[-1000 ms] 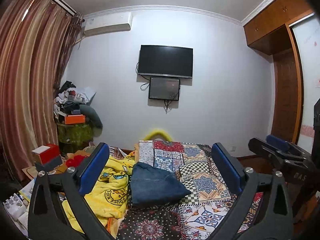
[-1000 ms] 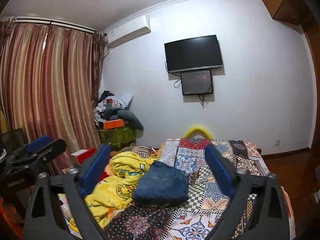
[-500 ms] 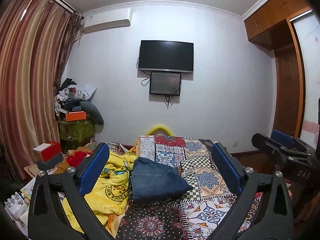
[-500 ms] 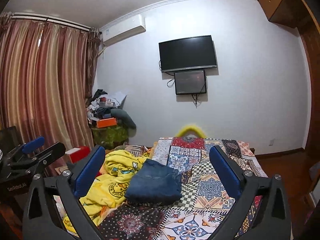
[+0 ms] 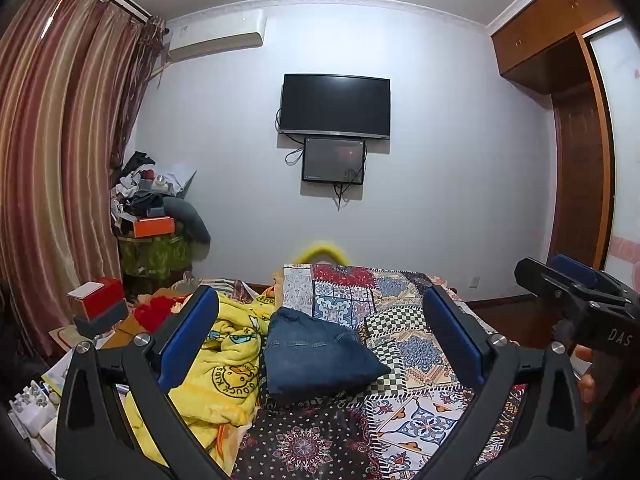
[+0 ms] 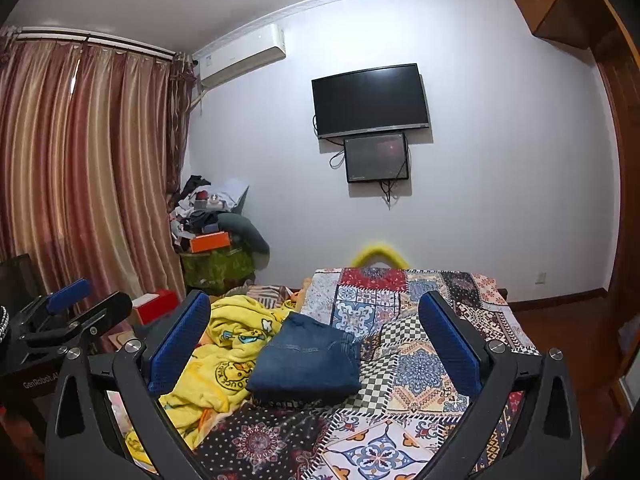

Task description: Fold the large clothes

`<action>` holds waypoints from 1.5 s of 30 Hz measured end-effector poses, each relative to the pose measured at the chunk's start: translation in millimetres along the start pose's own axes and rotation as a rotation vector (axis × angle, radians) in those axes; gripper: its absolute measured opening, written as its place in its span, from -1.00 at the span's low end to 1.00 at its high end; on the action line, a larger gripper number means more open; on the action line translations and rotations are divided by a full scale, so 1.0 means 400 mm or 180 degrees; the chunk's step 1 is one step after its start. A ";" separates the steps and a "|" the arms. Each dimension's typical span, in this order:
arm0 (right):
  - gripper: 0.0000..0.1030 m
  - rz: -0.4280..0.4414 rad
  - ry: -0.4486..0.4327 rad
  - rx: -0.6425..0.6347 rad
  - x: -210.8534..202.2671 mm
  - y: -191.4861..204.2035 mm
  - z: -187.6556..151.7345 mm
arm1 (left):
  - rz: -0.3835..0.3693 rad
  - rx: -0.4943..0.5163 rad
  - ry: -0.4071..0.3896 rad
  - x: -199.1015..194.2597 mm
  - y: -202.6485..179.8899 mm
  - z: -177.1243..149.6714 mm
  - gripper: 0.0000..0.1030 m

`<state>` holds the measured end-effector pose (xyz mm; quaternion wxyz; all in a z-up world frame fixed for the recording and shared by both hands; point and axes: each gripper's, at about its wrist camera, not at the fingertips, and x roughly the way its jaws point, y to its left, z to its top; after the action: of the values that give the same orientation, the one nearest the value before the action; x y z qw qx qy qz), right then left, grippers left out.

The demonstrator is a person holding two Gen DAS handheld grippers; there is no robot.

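Note:
A folded pair of dark blue jeans (image 5: 316, 354) lies on the patchwork bedspread (image 5: 416, 344); it also shows in the right wrist view (image 6: 306, 360). My left gripper (image 5: 320, 332) is open and empty, held above the near end of the bed, well back from the jeans. My right gripper (image 6: 316, 336) is open and empty too, at a similar height and distance. The right gripper shows at the right edge of the left wrist view (image 5: 580, 296), and the left gripper at the left edge of the right wrist view (image 6: 68, 316).
A crumpled yellow duck-print blanket (image 5: 224, 360) lies left of the jeans. A red box (image 5: 96, 300) and a cluttered stand (image 5: 154, 236) are by the striped curtain (image 5: 52, 168). A TV (image 5: 334, 106) hangs on the far wall. A wooden wardrobe (image 5: 576, 136) stands right.
Both grippers have risen and tilted a little, so the bed and jeans sit lower in view. The jaws stay open. The jeans have not moved.

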<state>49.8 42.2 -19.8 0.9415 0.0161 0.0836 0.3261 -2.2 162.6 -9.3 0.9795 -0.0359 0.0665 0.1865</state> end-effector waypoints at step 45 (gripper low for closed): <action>1.00 -0.0037 0.0051 0.0017 -0.006 0.001 -0.003 | -0.0167 -0.0057 0.0056 0.015 -0.005 0.006 0.99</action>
<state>47.4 40.9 -20.5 0.9426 0.0155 0.0920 0.3205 4.4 163.1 -7.8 0.9831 -0.0480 0.0725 0.1610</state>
